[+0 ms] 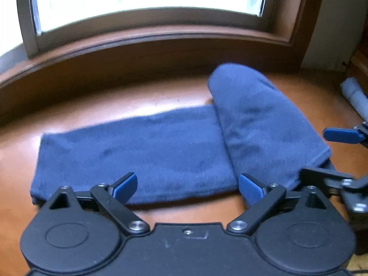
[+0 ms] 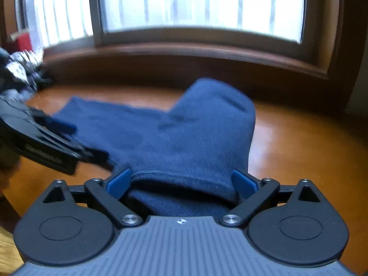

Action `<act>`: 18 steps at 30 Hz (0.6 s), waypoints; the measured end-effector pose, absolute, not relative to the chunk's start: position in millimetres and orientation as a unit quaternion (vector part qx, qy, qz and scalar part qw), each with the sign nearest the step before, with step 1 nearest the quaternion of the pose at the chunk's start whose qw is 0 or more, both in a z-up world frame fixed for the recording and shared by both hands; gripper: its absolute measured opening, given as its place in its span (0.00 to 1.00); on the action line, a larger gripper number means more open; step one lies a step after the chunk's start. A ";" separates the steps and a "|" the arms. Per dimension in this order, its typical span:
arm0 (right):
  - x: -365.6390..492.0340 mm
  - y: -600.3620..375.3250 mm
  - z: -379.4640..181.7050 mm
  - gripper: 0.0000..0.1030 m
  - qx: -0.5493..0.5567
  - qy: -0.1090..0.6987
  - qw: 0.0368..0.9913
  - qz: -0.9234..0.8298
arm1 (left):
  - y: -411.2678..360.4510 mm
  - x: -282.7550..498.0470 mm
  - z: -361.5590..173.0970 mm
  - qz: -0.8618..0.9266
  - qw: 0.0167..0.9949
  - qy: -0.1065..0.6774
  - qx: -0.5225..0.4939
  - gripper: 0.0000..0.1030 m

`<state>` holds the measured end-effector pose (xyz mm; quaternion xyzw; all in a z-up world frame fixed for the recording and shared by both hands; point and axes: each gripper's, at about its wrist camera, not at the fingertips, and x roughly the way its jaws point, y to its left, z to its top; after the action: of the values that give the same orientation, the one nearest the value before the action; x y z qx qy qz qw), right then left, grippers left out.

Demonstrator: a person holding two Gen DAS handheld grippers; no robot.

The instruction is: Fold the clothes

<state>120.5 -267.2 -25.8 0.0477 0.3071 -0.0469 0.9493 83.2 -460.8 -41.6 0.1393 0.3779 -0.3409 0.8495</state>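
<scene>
Sunlit windows with a brown wooden sill run along the far side of a glossy wooden table. On it lies a long navy blue cloth, folded into a flat band, its right end turned up and over in a rounded flap. At the near edge of the band, the left gripper hovers with its jaws spread and nothing between them. The right gripper is spread wide too, the flap's hemmed edge lying loosely between its blue pads. Crumpled patterned fabric sits far left.
</scene>
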 end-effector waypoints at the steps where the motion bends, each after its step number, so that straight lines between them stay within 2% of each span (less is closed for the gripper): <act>1: 118.4 -269.1 -22.5 0.94 0.052 0.301 0.952 -0.039 | -462.2 82.7 -39.7 -0.336 0.853 0.373 0.144 0.92; 6: 127.4 -267.8 -44.9 0.99 0.012 0.344 0.938 -0.031 | -475.4 82.7 -35.1 -0.338 0.853 0.371 0.143 0.92; 9: 123.7 -270.2 -42.0 0.96 0.003 0.341 0.940 -0.017 | -484.3 79.9 -34.9 -0.342 0.850 0.370 0.154 0.92; 13: 106.6 -311.4 -25.7 0.96 0.118 0.310 0.943 -0.014 | -496.5 71.8 -41.8 -0.340 0.842 0.370 0.193 0.92; 18: 94.1 -366.0 -44.7 0.97 0.298 0.308 0.903 -0.024 | -506.4 61.8 -40.5 -0.330 0.844 0.353 0.233 0.92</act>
<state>94.1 -366.0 -44.7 0.2978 0.3075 -0.0237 0.9034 61.8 -506.4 -40.5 0.2328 0.3530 -0.3297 0.8441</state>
